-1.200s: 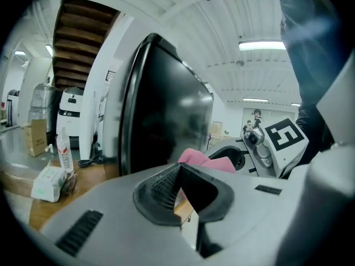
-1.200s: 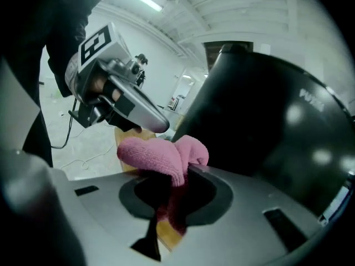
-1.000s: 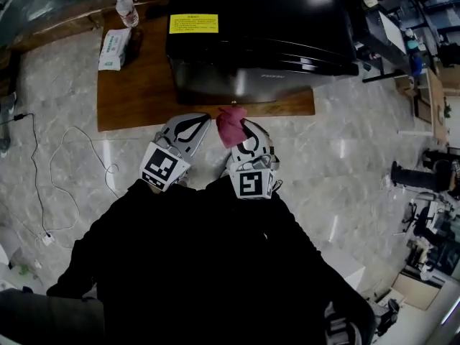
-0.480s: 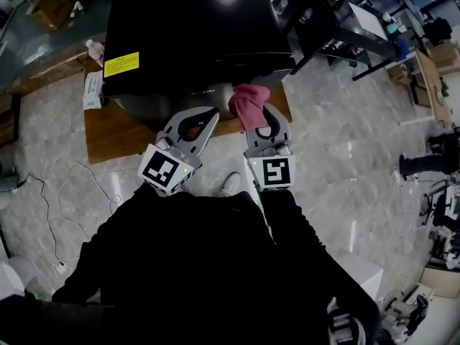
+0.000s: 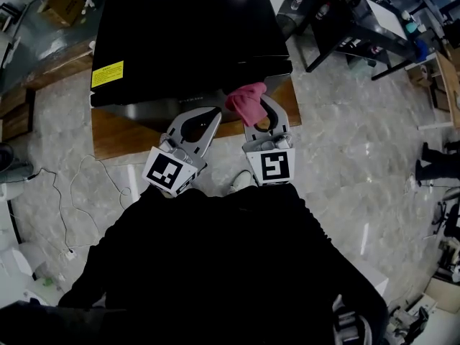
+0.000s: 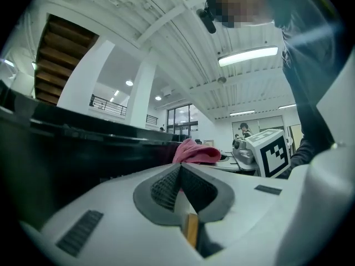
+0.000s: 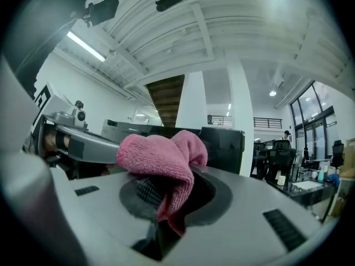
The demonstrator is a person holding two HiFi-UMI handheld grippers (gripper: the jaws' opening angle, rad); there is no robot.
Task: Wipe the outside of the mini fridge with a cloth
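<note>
Both grippers have closed in on the mini fridge [image 5: 187, 34], so the pink cloth [image 5: 246, 100] that the right gripper [image 5: 251, 110] clamps in its fingers now sits at the fridge's front top edge, straight ahead, while the left gripper [image 5: 213, 113], fingers together and empty, hangs just beside

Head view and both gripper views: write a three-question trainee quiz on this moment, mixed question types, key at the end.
1. True or false: the left gripper holds the cloth.
2. The right gripper is: A) open and empty; B) shut on the cloth; C) out of view.
3. What does the fridge stand on?
Key: 1 false, it is shut and empty; 2 B; 3 a wooden board.
</note>
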